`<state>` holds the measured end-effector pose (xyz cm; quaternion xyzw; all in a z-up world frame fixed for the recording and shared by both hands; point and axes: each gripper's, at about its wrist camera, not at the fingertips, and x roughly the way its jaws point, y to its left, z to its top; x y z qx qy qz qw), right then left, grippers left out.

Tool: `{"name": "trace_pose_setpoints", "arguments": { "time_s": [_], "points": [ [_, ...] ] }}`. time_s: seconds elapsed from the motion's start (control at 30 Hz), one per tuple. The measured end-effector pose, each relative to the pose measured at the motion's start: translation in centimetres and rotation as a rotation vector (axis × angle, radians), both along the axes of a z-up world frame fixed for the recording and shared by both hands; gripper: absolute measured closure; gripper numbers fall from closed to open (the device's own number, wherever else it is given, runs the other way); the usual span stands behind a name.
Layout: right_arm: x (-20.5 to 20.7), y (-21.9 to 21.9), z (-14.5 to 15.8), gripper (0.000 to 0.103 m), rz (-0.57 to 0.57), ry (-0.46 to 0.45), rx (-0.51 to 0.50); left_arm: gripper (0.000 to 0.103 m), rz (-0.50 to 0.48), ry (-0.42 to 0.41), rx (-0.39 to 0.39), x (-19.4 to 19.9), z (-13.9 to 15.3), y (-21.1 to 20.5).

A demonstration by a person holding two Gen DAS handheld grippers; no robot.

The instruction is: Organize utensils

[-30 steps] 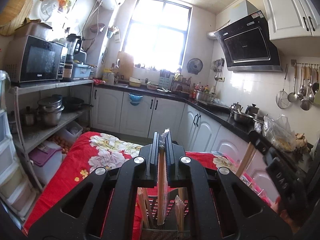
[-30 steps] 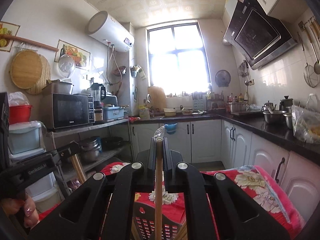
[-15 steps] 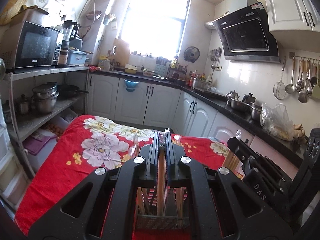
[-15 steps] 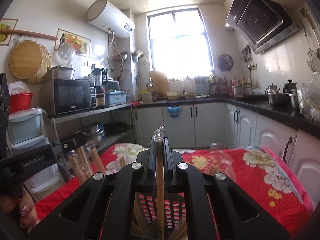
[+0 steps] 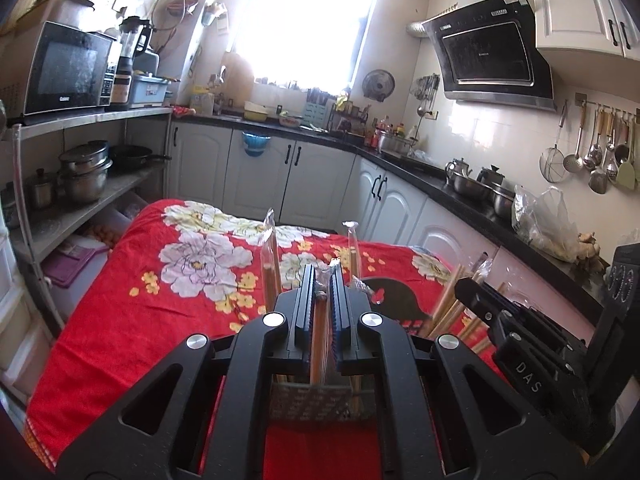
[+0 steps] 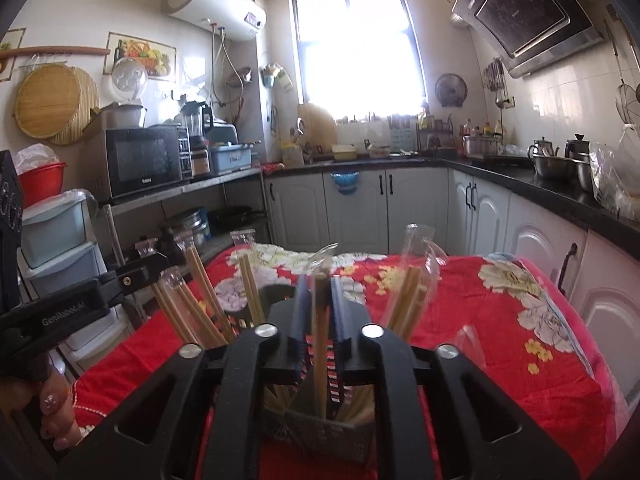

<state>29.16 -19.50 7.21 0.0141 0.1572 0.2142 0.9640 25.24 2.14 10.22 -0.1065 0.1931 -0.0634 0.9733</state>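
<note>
Kitchen, daylight from the far window; white cabinets (image 5: pixel 256 184) run under a black counter (image 6: pixel 560 196) behind a table covered by a red floral cloth (image 5: pixel 132 304). The landmark is the perforated utensil holder (image 5: pixel 316 402), standing on the cloth near its front edge. Wrapped chopstick pairs (image 6: pixel 200 300) stand upright or lean outward inside the holder, filling its left and right sides. Left gripper (image 5: pixel 321 300) is directly above the holder, jaws clamped tight on one wrapped chopstick pair (image 5: pixel 318 344) whose lower end reaches into the holder. Right gripper (image 6: pixel 318 308) is also above the holder, to the right of the left gripper; its jaws are opening, with a single chopstick pair (image 6: pixel 320 356) between them, lower end down in the holder, pads no longer pressing. Behind the holder the cloth is bare up to its far edge; cabinets lie just beyond. A hand (image 6: pixel 48 412) grips the left tool's handle.
</note>
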Motion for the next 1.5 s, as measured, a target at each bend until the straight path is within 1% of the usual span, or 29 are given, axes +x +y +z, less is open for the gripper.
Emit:
{"name": "trace_pose_setpoints", "arguments": {
  "time_s": [0.17,0.2,0.23,0.27,0.4,0.47,0.6,0.67,0.7,0.77,0.97,1.0,1.03,1.07,1.13,1.17,1.23,1.27,1.33,1.5],
  "points": [
    [-0.7,-0.5,-0.2,0.082,-0.011,0.035,-0.007,0.099,-0.014,0.028,-0.008,-0.9,-0.1,0.2],
    [-0.9,-0.5,-0.2,0.079,-0.011,0.039,-0.008,0.096,-0.015,0.032,-0.009,-1.2,-0.1,0.3],
    [-1.0,-0.7,-0.2,0.075,-0.014,0.040,-0.009,0.090,-0.018,0.037,-0.008,-1.3,-0.1,0.3],
    [-1.2,-0.8,-0.2,0.073,-0.019,0.041,-0.012,0.084,-0.017,0.042,-0.008,-1.6,-0.1,0.3],
    [-2.0,-1.3,-0.2,0.070,-0.031,0.051,-0.019,0.078,-0.022,0.057,-0.006,-2.3,0.0,0.3],
    [-2.4,-1.6,-0.2,0.067,-0.035,0.061,-0.018,0.069,-0.026,0.065,-0.008,-2.8,0.0,0.4],
    [-3.1,-2.2,-0.1,0.060,-0.045,0.074,-0.018,0.063,-0.031,0.076,-0.008,-3.6,0.0,0.4],
    [-3.7,-2.4,-0.1,0.058,-0.046,0.080,-0.022,0.056,-0.033,0.084,-0.011,-4.1,-0.1,0.4],
    [-3.8,-2.5,-0.1,0.056,-0.047,0.081,-0.023,0.054,-0.034,0.086,-0.012,-4.3,-0.1,0.5],
    [-4.5,-2.7,-0.1,0.052,-0.049,0.083,-0.023,0.048,-0.036,0.092,-0.012,-4.9,-0.3,0.5],
    [-6.2,-3.4,-0.4,0.044,-0.052,0.105,-0.024,0.039,-0.040,0.118,-0.020,-6.2,-1.0,0.6],
    [-6.5,-3.6,-0.5,0.041,-0.050,0.110,-0.025,0.037,-0.040,0.119,-0.019,-6.5,-1.1,0.6],
    [-6.7,-3.6,-0.6,0.038,-0.048,0.116,-0.026,0.030,-0.038,0.120,-0.015,-6.7,-1.3,0.6],
    [-7.0,-3.7,-0.9,0.037,-0.044,0.124,-0.030,0.026,-0.036,0.122,-0.013,-7.1,-1.5,0.6],
    [-7.5,-3.7,-1.3,0.032,-0.044,0.131,-0.037,0.023,-0.039,0.128,-0.016,-7.6,-1.9,0.6],
    [-7.9,-3.8,-1.6,0.030,-0.040,0.139,-0.042,0.019,-0.041,0.133,-0.016,-7.9,-2.2,0.6],
    [-8.5,-3.9,-2.2,0.023,-0.037,0.153,-0.040,0.013,-0.041,0.140,-0.016,-8.3,-2.7,0.5],
    [-8.8,-4.0,-2.4,0.021,-0.034,0.161,-0.038,0.011,-0.043,0.142,-0.016,-8.5,-2.9,0.5],
    [-9.2,-4.2,-2.9,0.016,-0.033,0.175,-0.034,0.011,-0.047,0.143,-0.017,-9.0,-3.5,0.4],
    [-10.4,-4.4,-4.3,0.010,-0.034,0.206,-0.043,0.011,-0.050,0.157,-0.004,-9.9,-4.9,-0.1]
  ]
}}
